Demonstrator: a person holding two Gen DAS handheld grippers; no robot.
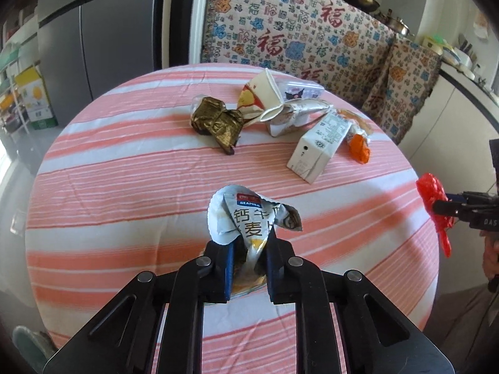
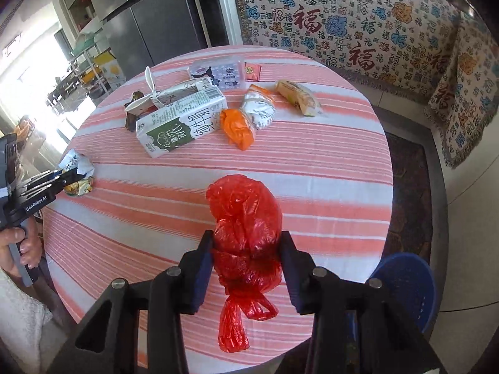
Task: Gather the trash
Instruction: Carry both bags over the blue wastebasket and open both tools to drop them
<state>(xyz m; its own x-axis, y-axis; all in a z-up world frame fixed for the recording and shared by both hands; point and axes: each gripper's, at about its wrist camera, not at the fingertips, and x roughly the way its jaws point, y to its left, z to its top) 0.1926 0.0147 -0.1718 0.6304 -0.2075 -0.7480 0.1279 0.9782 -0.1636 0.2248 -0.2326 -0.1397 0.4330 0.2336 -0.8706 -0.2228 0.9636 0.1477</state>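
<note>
We pinch a crumpled oat-milk sachet [image 1: 249, 218] in our left gripper [image 1: 249, 249] and a knotted red plastic bag [image 2: 246, 227] between our right gripper's [image 2: 248, 249] jaws.

Black angular left tongs [image 1: 249, 249] with blue pads and round silver pivot screws, matching right tongs [image 2: 248, 249], white "GenRobot.AI" lettering, grey handle
</note>
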